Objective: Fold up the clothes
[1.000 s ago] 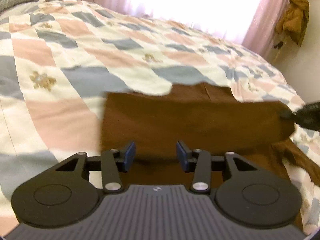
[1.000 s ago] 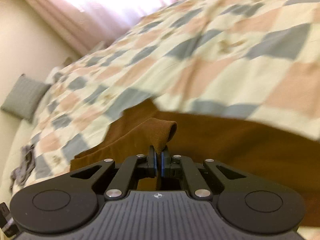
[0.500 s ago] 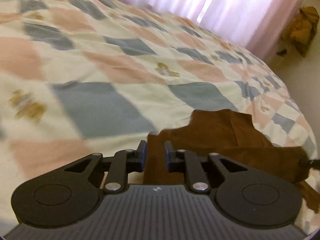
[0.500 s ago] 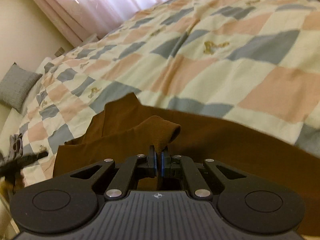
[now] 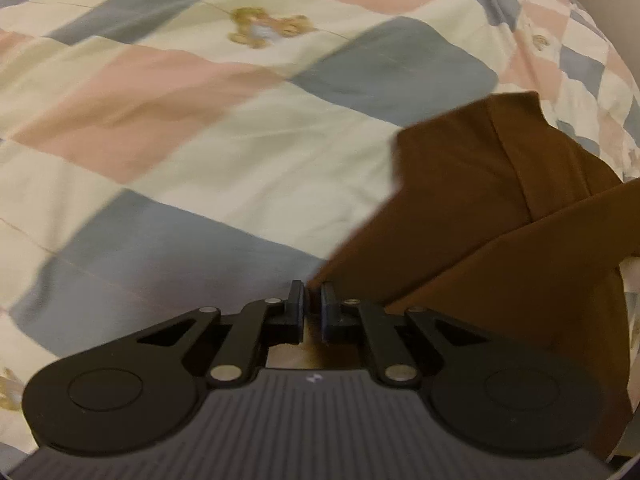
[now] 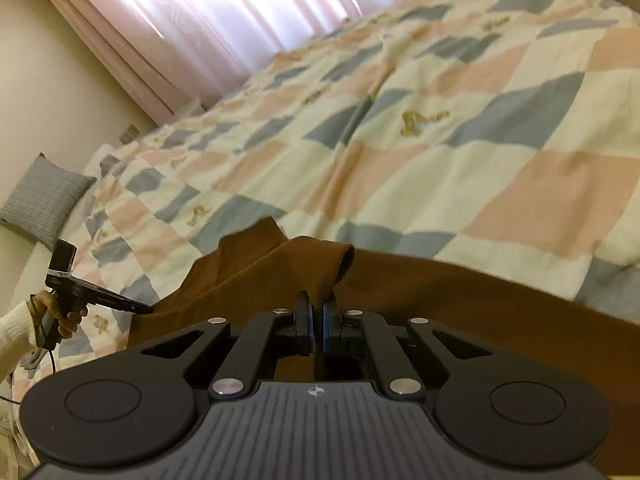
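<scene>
We hold a two-finger gripper in each hand over a bed covered by a patchwork quilt [image 5: 224,148] of pink, grey-blue and cream squares with small bear motifs. A brown garment [image 5: 492,216] lies spread on the quilt near its close edge.

In the left wrist view, our left gripper [image 5: 313,300] has its jaws drawn nearly together, with only a thin gap between the blue pads. A corner of the brown cloth reaches right up to the fingertips and looks pinched between them, though the blur makes the contact hard to confirm. From there the garment runs off to the right, where one layer is folded across another.

In the right wrist view, our right gripper [image 6: 317,316] is clamped on a raised fold of the same brown garment [image 6: 460,300], and the cloth stands up in a small hump just above the fingertips. The rest of the fabric stretches left and right across the quilt [image 6: 440,152].

At the left edge of that view we see the left gripper [image 6: 148,309] from the side, held by a hand [image 6: 64,312] in a cream sleeve [image 6: 14,336]. A grey cushion [image 6: 44,204] sits at the head of the bed, and pink curtains [image 6: 208,16] hang behind it.
</scene>
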